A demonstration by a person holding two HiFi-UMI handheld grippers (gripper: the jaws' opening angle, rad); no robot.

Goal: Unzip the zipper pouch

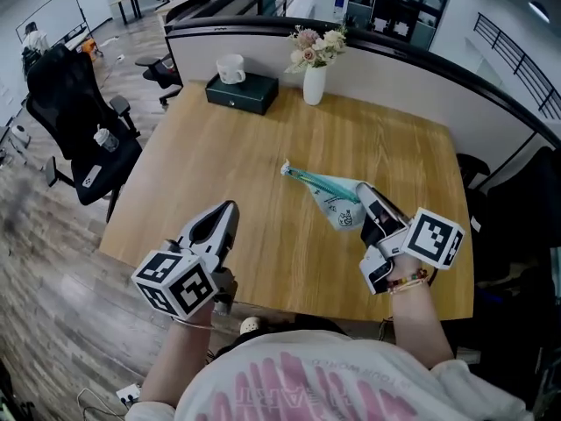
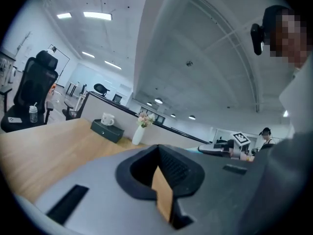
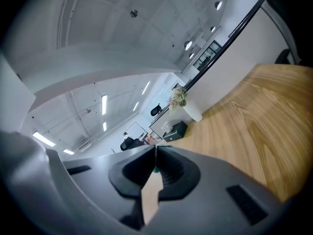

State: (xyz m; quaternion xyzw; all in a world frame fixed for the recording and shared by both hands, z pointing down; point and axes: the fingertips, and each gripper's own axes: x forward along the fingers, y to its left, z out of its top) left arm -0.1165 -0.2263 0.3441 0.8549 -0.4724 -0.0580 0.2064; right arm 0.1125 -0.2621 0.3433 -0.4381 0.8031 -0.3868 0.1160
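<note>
Teal-zipped pouch (image 1: 329,193) on table (image 1: 219,160), whole only in head view; right gripper (image 1: 362,191) pinches it; left gripper (image 1: 230,209) closed, empty.

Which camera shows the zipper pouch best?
The head view: nearly the whole zipper pouch shows on the table, at the right gripper. The right gripper view shows only a teal sliver between its shut jaws; the left gripper view, hardly anything.

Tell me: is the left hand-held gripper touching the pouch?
No, the left hand-held gripper hovers over bare table, well apart from the pouch.
</note>
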